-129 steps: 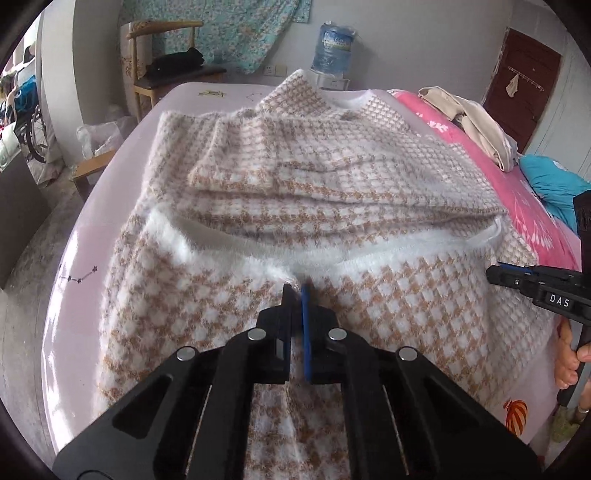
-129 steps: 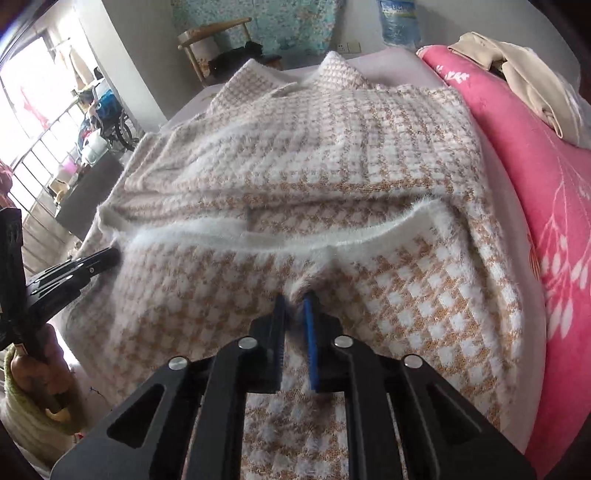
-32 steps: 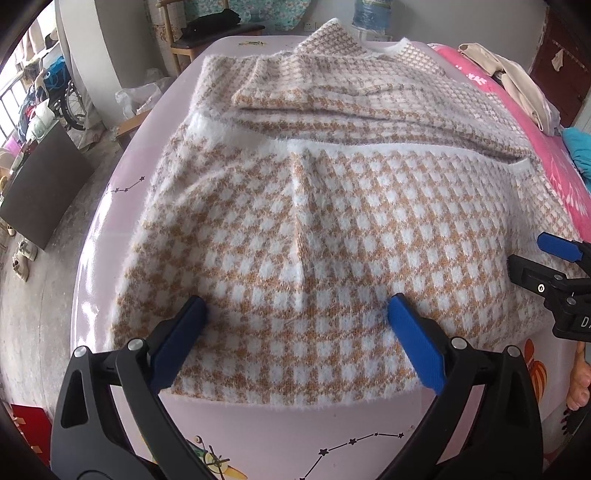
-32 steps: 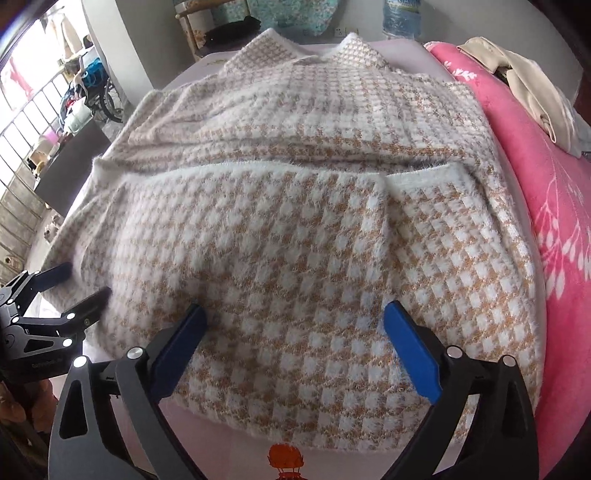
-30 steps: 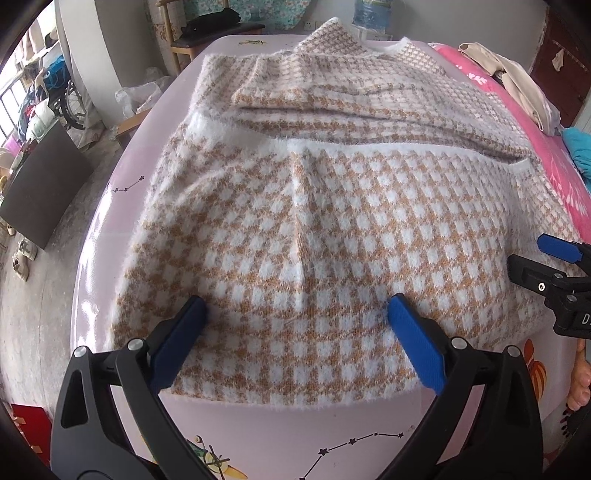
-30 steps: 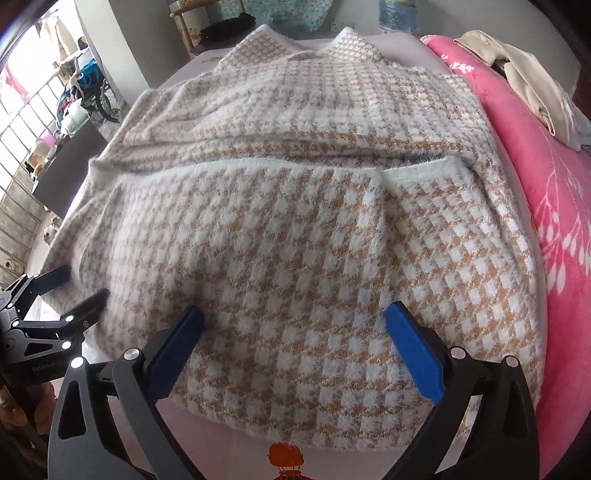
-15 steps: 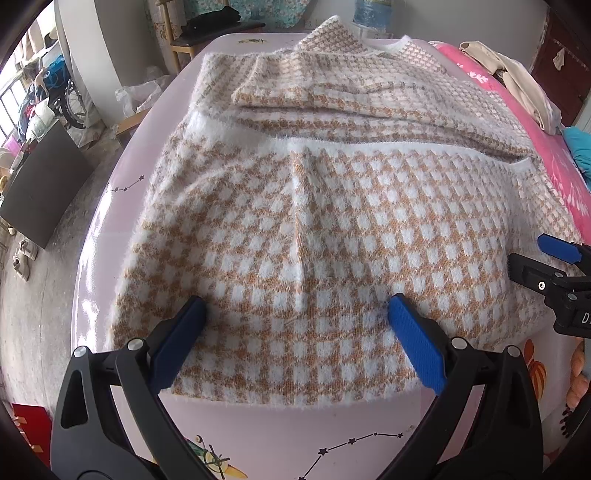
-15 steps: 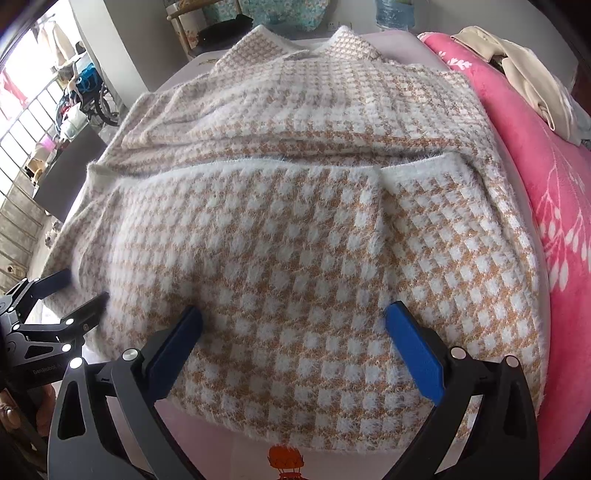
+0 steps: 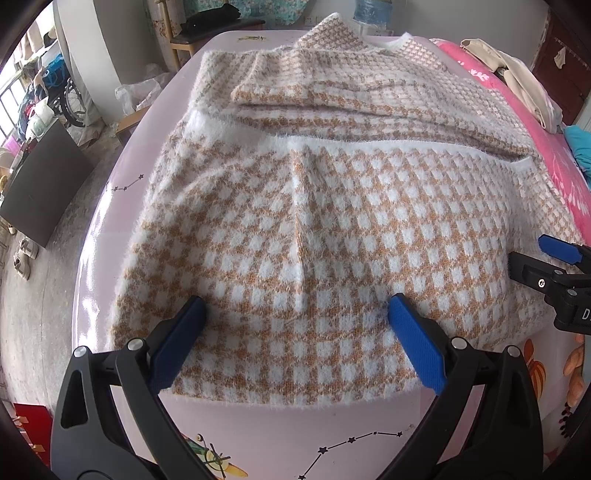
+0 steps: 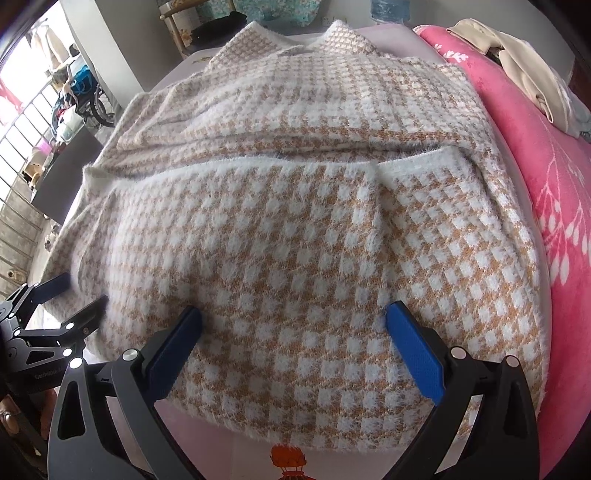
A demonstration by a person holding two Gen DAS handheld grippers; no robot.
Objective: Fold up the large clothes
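A large fuzzy sweater (image 9: 325, 221) (image 10: 295, 229) in a tan and white check lies spread on a pale pink bed sheet (image 9: 295, 435). Its lower half is folded up, with the white hem (image 9: 369, 142) lying across the middle. My left gripper (image 9: 295, 306) hovers open over the near fold edge, nothing between its blue pads. My right gripper (image 10: 291, 314) is open too, over the same fold further right. Each gripper shows at the edge of the other's view: the right one (image 9: 532, 258) and the left one (image 10: 70, 295).
A bright pink blanket (image 10: 561, 206) runs along the right side of the bed, with a beige garment (image 10: 517, 55) on it. A wooden chair (image 9: 207, 33) and a water bottle (image 9: 373, 13) stand beyond the far end. The floor and a dark board (image 9: 37, 192) lie to the left.
About four seconds ago both grippers were shut on the hem, carrying it away from me. They have since let go, opened and drawn back to the near fold. Almost no movement in the last second.
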